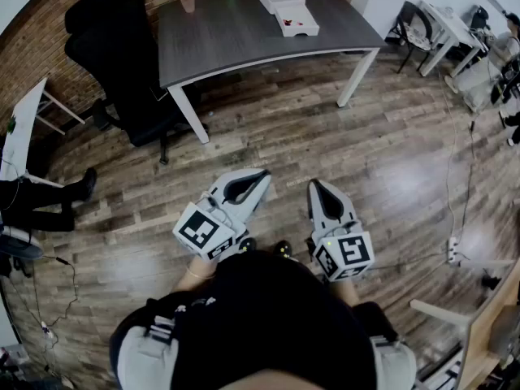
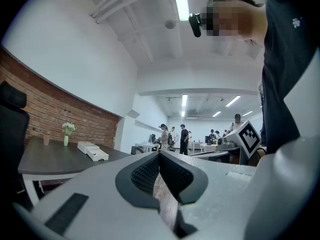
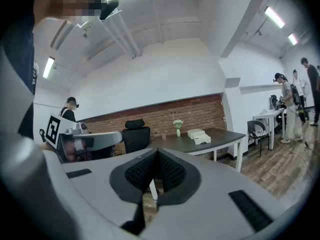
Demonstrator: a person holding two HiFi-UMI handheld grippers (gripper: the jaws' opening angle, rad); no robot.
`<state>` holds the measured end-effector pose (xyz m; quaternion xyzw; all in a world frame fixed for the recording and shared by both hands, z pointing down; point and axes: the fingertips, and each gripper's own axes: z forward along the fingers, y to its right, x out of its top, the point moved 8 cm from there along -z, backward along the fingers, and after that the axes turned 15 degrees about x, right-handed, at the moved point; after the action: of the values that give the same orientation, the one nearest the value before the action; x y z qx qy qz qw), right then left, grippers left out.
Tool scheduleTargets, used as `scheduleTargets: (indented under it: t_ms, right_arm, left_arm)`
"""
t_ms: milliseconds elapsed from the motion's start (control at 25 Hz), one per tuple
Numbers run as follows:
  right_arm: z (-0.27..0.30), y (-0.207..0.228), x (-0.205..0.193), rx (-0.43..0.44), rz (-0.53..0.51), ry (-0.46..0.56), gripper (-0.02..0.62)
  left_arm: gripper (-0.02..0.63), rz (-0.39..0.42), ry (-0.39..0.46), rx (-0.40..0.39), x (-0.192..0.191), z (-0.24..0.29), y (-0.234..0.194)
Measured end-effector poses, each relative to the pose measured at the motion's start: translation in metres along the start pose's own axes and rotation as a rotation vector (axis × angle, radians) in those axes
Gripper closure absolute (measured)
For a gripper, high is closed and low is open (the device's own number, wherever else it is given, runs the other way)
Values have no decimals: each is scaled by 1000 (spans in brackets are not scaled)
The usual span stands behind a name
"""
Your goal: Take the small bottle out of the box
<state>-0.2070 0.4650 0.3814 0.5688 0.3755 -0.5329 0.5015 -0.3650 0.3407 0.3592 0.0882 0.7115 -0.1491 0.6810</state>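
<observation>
My left gripper and right gripper are both closed and empty, well short of the table. The open box sits by its far right corner. I can't make out the bottle inside; it is probably light and slick, so I'd pinch it mid-body.

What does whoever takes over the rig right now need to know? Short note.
Left hand-held gripper: jaws together, empty, held over the floor close to the person.
Right hand-held gripper: the same, jaws together, empty.
White box: on the dark table across the room, apparently open. The small bottle is too small to make out from here.
Done: nothing yet.
Left: go to the table, then take the bottle out of the box.
</observation>
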Motion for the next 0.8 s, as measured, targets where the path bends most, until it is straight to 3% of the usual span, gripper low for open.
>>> scheduleTargets:
  t_ms: [240,440,800]
  right_arm:
    - [2,3,3,-4,-2,4,595]
    - [-3,14,4,13,39,65,595]
    - [-9,31,3,17,7,25,594]
  left_arm:
    - [604,3,-3,-1,2,4,-3]
    - [603,9,-17,11,2,9,1]
    - [604,-4,-34,40,1,16,8]
